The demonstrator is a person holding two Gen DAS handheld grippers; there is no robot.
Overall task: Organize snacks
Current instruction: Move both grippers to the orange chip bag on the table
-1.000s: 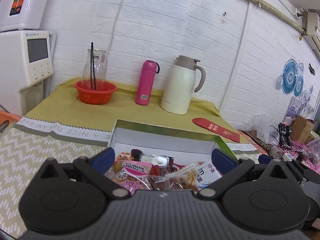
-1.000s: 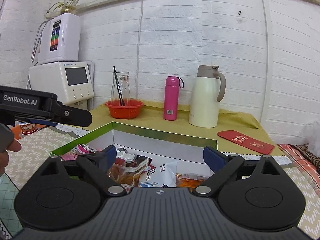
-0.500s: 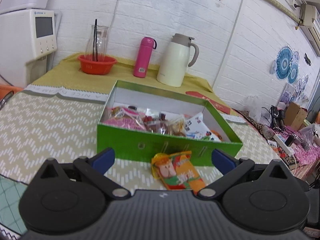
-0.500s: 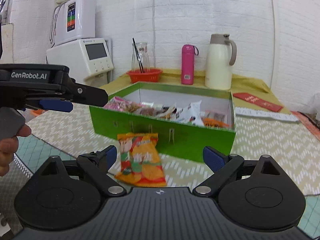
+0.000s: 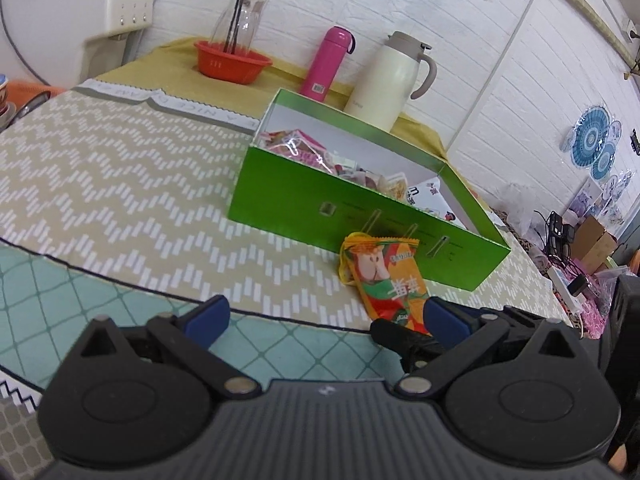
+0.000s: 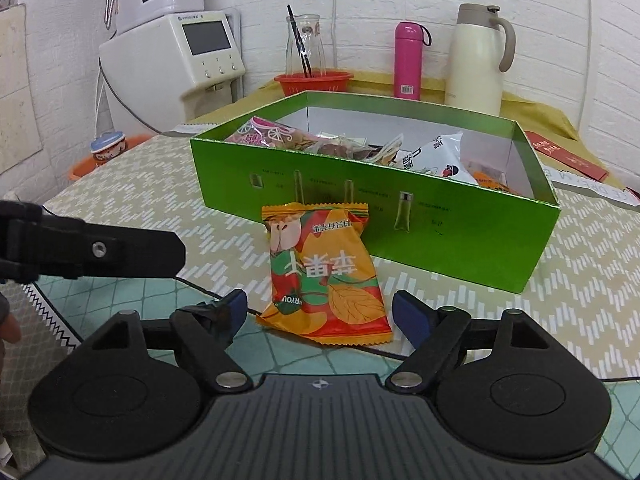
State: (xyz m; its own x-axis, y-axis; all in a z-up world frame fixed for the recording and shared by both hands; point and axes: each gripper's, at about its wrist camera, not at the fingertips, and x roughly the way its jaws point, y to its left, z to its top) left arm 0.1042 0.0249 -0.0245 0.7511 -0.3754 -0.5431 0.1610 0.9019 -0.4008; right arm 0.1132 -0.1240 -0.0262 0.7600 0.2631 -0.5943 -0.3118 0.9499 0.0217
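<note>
1. A white brick wall backs a table [image 6: 120, 196] laid with a beige zigzag cloth, and the green box [image 6: 360, 208] standing on that cloth serves as the landmark.
2. Behind the box stand a cream jug [image 6: 478, 56], a pink flask [image 6: 408, 60] and a red basket [image 6: 314, 82]; none of them seems to bear on the task.
3. Inside the box lie several snack packets [image 6: 280, 136], heaped along its near wall.
4. One orange snack packet [image 6: 324, 268] is still outside, flat on the cloth with its top edge just against the box's front wall, or perhaps leaning on it; the fisheye view makes that hard to judge.
5. A second ago both cameras looked down into the box from just above its rim; now both grippers have drawn back to the near side of it and dropped low toward the table.
6. The right gripper [image 6: 320, 312] is spread wide and empty, its blue pads either side of the packet's lower end, not touching it.
7. The left gripper [image 5: 324, 316] is also wide open with nothing in it, lying left of the packet.
8. The pull-back probably means the orange packet is the next pick, to join the rest in the box.
</note>
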